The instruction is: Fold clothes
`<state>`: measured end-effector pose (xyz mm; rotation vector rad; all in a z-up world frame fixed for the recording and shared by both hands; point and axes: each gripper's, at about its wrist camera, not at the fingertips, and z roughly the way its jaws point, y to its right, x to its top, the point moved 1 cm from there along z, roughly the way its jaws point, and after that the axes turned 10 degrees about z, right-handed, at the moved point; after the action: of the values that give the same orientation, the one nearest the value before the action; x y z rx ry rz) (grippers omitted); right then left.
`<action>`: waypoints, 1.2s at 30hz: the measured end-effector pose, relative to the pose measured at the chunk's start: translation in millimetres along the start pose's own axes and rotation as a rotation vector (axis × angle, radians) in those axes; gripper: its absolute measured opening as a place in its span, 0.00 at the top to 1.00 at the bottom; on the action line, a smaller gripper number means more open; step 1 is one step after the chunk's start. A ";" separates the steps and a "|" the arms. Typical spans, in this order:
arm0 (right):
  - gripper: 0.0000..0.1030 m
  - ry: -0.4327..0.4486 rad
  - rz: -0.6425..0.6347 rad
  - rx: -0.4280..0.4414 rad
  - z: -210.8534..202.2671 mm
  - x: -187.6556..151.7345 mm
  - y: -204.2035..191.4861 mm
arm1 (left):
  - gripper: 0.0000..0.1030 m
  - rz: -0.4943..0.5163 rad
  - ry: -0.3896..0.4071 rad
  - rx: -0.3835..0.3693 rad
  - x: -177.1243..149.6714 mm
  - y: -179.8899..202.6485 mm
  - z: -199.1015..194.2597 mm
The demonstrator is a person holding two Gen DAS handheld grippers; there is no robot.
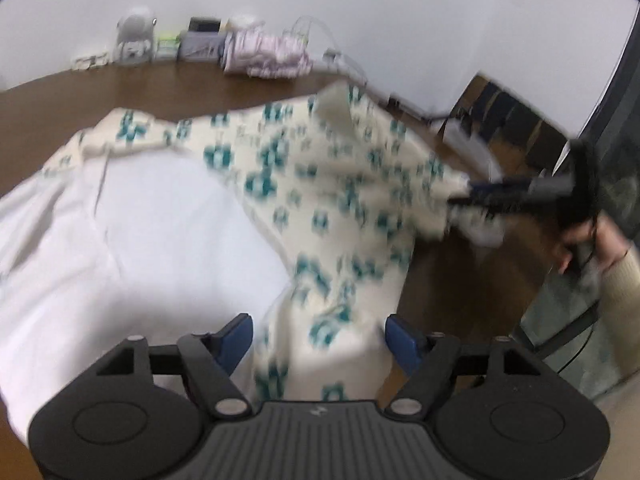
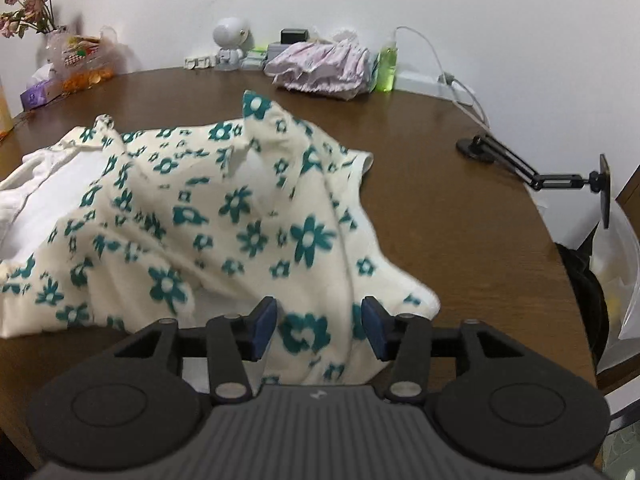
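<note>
Across the round dark-brown wooden table (image 2: 420, 208) lies a cream garment printed with teal flowers (image 2: 224, 216), rumpled and partly turned over so that its plain white inner side (image 1: 160, 232) shows toward the left. It covers the left and middle of the tabletop, and its near edge reaches both grippers. At the bottom of the right wrist view, the right gripper (image 2: 318, 328) has its blue-padded jaws set apart, with a fold of the flowered cloth lying between them; in the left wrist view this gripper appears at the far right, blurred, at a raised corner of the garment, with a hand in a beige sleeve (image 1: 600, 248) on its handle. The left gripper (image 1: 320, 340) likewise has its jaws apart, the hem of the cloth running between the pads. Against the white wall at the far edge of the table sit a crumpled pale-pink garment (image 2: 320, 64), a small white astronaut figure (image 2: 230, 44), a green bottle (image 2: 387, 65) and dried pink roses in a vase (image 2: 28, 0). A black jointed clamp arm (image 2: 520, 168) stands at the right rim.
</note>
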<state>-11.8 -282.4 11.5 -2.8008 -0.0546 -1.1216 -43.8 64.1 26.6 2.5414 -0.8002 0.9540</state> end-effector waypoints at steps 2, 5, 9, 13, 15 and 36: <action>0.54 -0.002 -0.003 0.001 -4.7 -8.3 1.3 | 0.32 0.004 0.014 0.040 -5.1 4.8 0.2; 0.74 0.000 -0.017 -0.033 -6.1 -19.2 1.4 | 0.84 0.044 0.026 0.042 -4.9 10.7 3.7; 0.91 0.022 -0.041 -0.086 -22.7 -28.8 1.3 | 0.97 0.107 -0.007 0.098 -6.4 -0.3 -1.4; 0.92 0.032 -0.048 -0.095 -50.6 -34.7 12.2 | 0.97 0.146 -0.005 0.106 -13.9 -16.0 -23.6; 0.92 0.011 -0.028 -0.074 -59.2 -44.3 15.8 | 0.96 0.157 -0.002 0.091 -22.5 -15.7 -27.2; 0.92 0.030 -0.039 0.408 -46.0 -68.7 -42.3 | 0.93 0.169 0.148 0.106 -64.3 -46.5 -67.7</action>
<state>-96.4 -245.5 1.4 -2.4298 -0.3006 -1.0245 -90.1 157.6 28.3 2.4845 -0.9541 1.2528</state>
